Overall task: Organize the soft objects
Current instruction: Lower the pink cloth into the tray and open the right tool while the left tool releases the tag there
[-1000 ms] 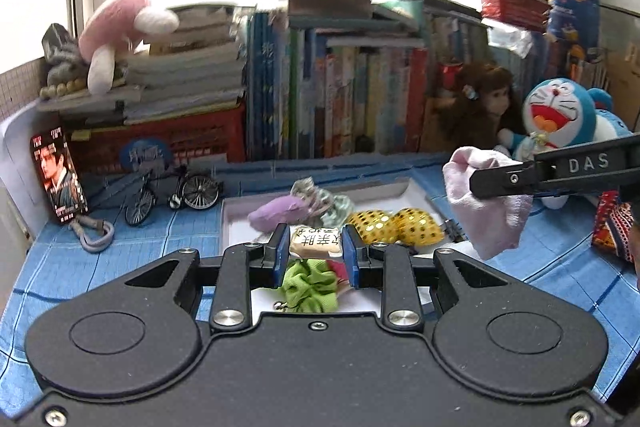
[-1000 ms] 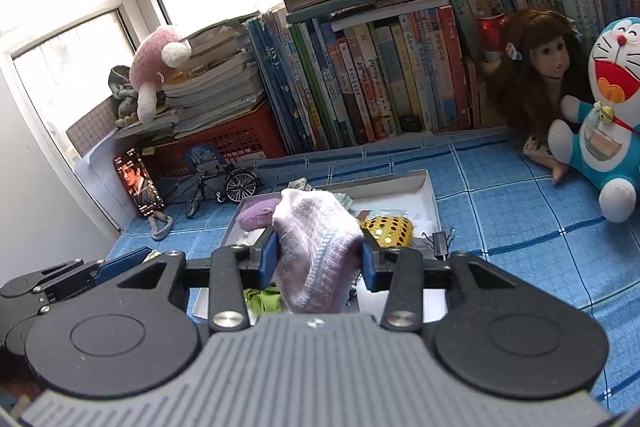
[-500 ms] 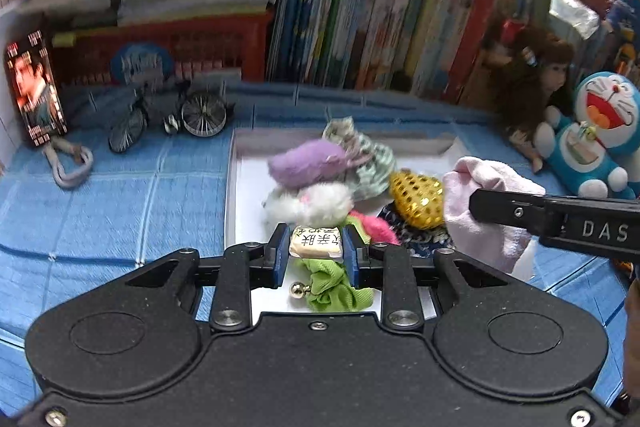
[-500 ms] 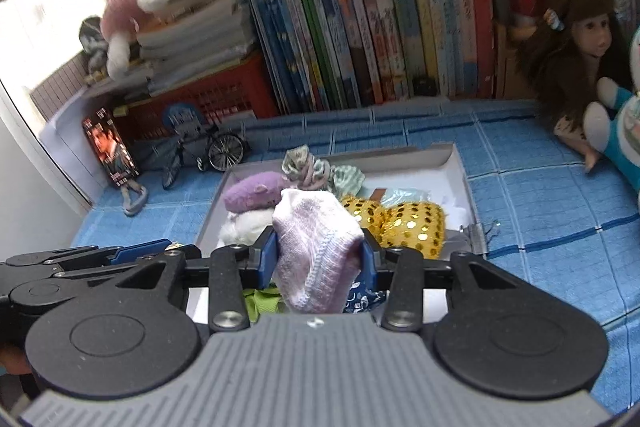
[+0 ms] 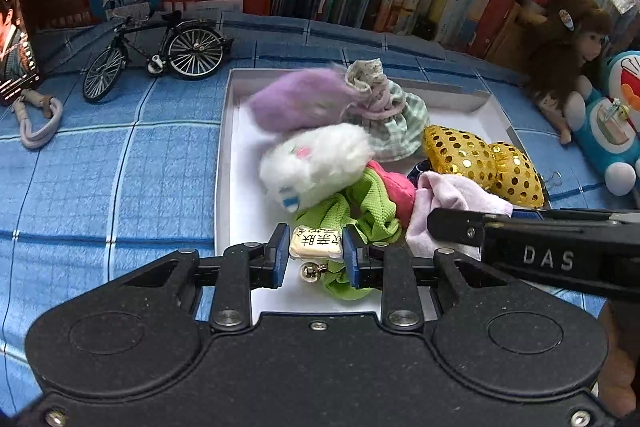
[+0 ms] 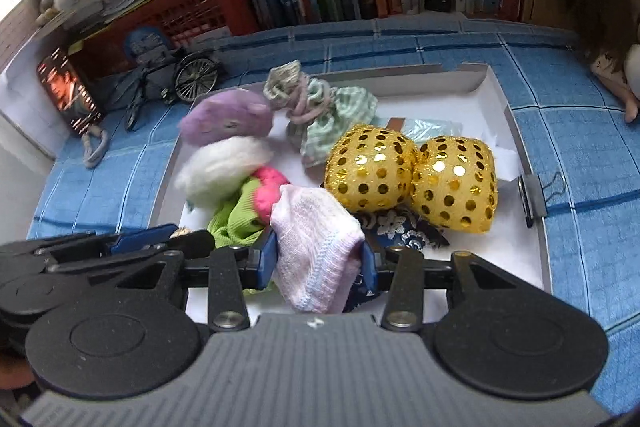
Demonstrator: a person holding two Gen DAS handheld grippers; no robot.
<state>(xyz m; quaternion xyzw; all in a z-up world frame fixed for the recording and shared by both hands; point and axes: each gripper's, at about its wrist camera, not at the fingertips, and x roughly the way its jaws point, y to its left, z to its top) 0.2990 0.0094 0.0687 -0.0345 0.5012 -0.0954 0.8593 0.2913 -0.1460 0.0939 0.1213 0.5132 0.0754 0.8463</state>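
Left tool [image 5: 313, 255] is gripping a small cream charm with dark lettering [image 5: 316, 243] between its blue pads, a little brass bell [image 5: 310, 271] dangling under it. Right tool [image 6: 318, 259] is clamping a pale pink knitted sock [image 6: 316, 239], which is bulging above and below the pads. Both tools are pointing down over the near end of a white shallow box [image 5: 224, 163] sitting on the blue checked worktop [image 5: 100, 167]. Inside the box, a purple plush [image 5: 296, 99], a white fluffy plush [image 5: 316, 163], a green checked drawstring pouch [image 5: 388, 123], a gold sequined cushion [image 6: 412, 175] and a green scrunchie [image 5: 352, 211] are lying crowded together, touching one another. A model bicycle [image 5: 156, 55] is standing left of the box.
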